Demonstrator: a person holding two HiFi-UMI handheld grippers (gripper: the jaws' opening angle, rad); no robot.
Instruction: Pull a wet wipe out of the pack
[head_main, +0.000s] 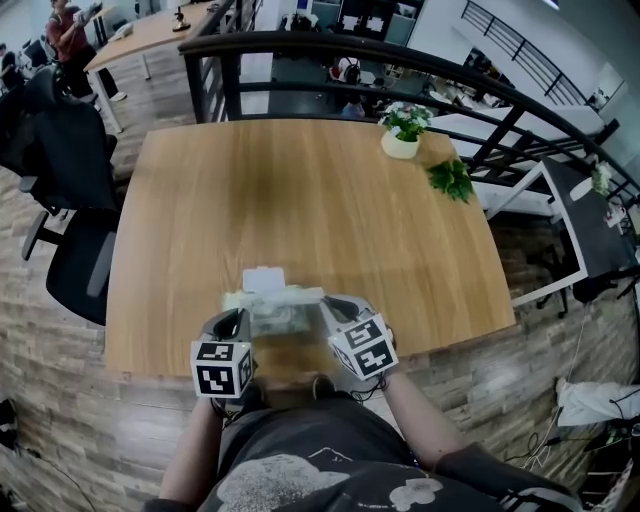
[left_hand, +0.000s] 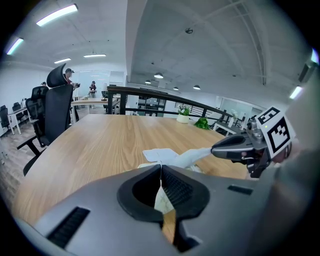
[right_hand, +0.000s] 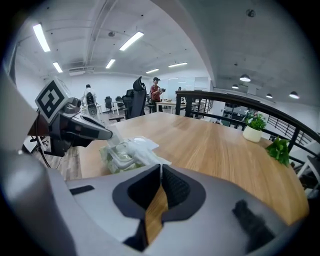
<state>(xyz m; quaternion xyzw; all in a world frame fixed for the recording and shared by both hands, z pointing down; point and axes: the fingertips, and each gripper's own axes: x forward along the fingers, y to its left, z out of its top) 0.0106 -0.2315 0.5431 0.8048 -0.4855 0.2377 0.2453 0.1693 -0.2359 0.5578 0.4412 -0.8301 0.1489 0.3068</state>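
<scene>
Extraction step under way: right gripper (left_hand: 215, 148) is clamped on a white damp wipe sheet (left_hand: 192, 156), which stretches taut from its tips back toward the soft greenish plastic wet-wipe pack (head_main: 272, 318). Left gripper (right_hand: 108, 135) is clenched on the near edge of that pack, with thin film pinched between its pads, so it acts as the anchor. Pack lies on the light wooden table (head_main: 300, 190) close to the front edge, between the two grippers, with its white lid flap (head_main: 264, 279) lying open on the far side. To do this well, hold the left hand low and firm so the pack neither lifts nor slides. Pull the sheet with the right hand up and away from the opening in one steady line. Pulling sideways across the slot could tear it or drag the next sheet out in a clump. The pinch sits at the sheet's free end, so a jerk could slip it and a slow pull is safer. Sheet's tail looks to be inside the pack, but the slot is hidden behind crumpled wipe, so not certain. Relative to fingers: wipe touches the right tips and runs to the pack just beside the left tips. Pack body touches the left gripper only.
</scene>
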